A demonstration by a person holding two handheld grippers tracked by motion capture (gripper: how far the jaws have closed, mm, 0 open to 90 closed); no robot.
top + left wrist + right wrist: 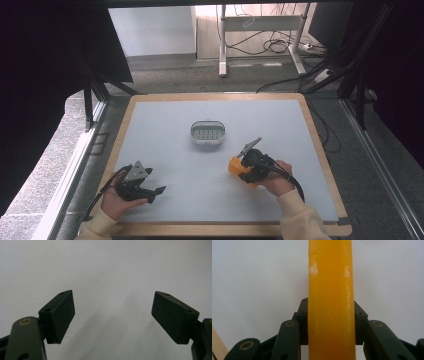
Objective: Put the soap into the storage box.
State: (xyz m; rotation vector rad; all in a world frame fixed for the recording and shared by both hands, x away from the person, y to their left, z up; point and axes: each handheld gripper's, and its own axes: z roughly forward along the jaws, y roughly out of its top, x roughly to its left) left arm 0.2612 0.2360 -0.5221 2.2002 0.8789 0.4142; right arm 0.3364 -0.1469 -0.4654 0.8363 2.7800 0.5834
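So from the high view, the left gripper rests low on the grey bench, the right gripper near a white container. Left gripper view: fingers spread wide, nothing between. Right gripper view: fingers clamped on an orange block, its ends cut off.

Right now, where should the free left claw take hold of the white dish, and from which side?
My guess: the dish is a low, open oval, so its rim is the part to grip. Bring the open left claw down from above and pinch the near long wall, one jaw inside, one outside. It sits apart from the orange block.
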